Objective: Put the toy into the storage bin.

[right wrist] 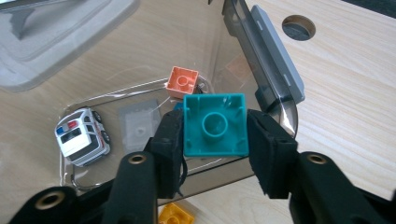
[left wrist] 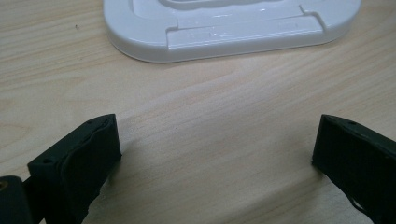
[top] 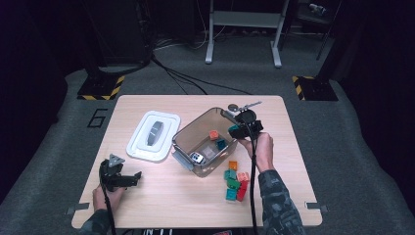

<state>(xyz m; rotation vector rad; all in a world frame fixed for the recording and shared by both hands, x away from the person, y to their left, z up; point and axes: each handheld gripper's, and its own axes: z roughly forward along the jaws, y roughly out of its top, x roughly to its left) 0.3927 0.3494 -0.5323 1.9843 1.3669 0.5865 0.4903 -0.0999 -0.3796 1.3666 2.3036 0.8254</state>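
Right gripper pinches a teal brick by two opposite side walls, hollow underside toward the camera, held above the clear bin. Brick: hard moulded plastic, light, stiff, smooth-walled; probably a little slippery, so flat walls square to the jaws are the right hold. The foam-like jaw pads look slightly compressed, though that is hard to confirm.

Bin: tinted, thin-walled, grey latch. Inside it: orange brick, toy police car.

More bricks lie on the wood-grain table beside the bin.

Left gripper hovers low over the table with jaws spread, empty, near the white lid.
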